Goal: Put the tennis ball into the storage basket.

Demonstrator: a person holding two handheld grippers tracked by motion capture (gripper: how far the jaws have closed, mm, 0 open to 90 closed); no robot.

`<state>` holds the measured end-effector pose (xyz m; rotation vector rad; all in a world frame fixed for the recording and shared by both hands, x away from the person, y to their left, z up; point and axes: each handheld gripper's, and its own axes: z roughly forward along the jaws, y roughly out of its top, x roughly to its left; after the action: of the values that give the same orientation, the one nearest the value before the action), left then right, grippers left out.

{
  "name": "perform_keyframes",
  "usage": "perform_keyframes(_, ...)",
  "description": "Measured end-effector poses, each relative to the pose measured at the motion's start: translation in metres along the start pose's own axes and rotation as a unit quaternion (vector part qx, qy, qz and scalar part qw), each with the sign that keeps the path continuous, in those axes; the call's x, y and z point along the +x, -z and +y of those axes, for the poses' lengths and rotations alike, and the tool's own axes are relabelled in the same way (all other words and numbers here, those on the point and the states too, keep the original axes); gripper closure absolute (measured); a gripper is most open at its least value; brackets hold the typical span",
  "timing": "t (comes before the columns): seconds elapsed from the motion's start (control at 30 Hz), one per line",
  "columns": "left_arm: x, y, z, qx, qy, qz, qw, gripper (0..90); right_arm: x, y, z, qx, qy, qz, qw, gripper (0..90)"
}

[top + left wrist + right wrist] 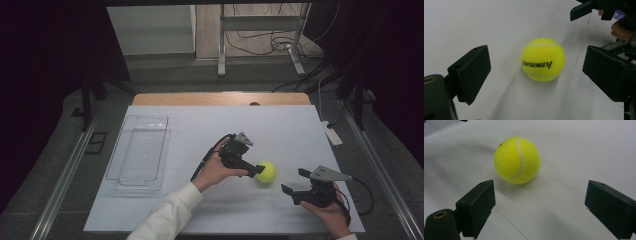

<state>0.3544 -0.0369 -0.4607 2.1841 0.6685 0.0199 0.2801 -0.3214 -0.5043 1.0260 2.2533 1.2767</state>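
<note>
A yellow tennis ball point(266, 171) rests on the white sheet, right of centre. My left gripper point(256, 168) is held low just to its left, open, jaws reaching to the ball's near side. In the left gripper view the ball point(543, 59), with black lettering, lies just ahead of the wide-apart jaws and between their lines. My right gripper point(295, 181) sits a little to the ball's right, open and aimed at it. In the right gripper view the ball point(517, 160) lies a short way beyond the spread jaws, left of centre, untouched.
A clear plastic tray point(146, 117) lies empty on the left of the white sheet point(280, 125). A white power strip point(332, 134) lies off the sheet's right edge. The wooden table edge point(220, 98) runs along the back.
</note>
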Motion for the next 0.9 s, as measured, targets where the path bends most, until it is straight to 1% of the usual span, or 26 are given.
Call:
perform_keyframes(0.13,-0.002,-0.006,0.003,0.007,-0.002,-0.002,1.0,9.1,0.0,0.0,0.0,-0.001,-0.001,0.0,1.0,9.9)
perform_keyframes(0.4,-0.003,-0.015,0.005,0.013,-0.003,-0.006,0.9999,9.1,0.0,0.0,0.0,0.001,-0.001,0.001,1.0,9.8)
perform_keyframes(0.47,-0.003,-0.018,0.006,0.015,0.0,-0.006,0.9999,9.1,0.0,0.0,0.0,0.0,-0.001,0.001,1.0,9.9)
perform_keyframes(0.73,-0.004,-0.03,0.007,0.028,-0.002,-0.005,0.9996,9.1,0.0,0.0,0.0,0.001,0.0,0.002,1.0,9.9)
perform_keyframes(0.87,-0.003,-0.036,0.007,0.032,0.0,-0.003,0.9995,9.1,0.0,0.0,0.0,0.001,-0.001,0.002,1.0,9.9)
perform_keyframes(0.9,-0.003,-0.037,0.007,0.036,-0.002,-0.003,0.9993,9.1,0.0,0.0,0.0,0.001,0.0,0.002,1.0,9.9)
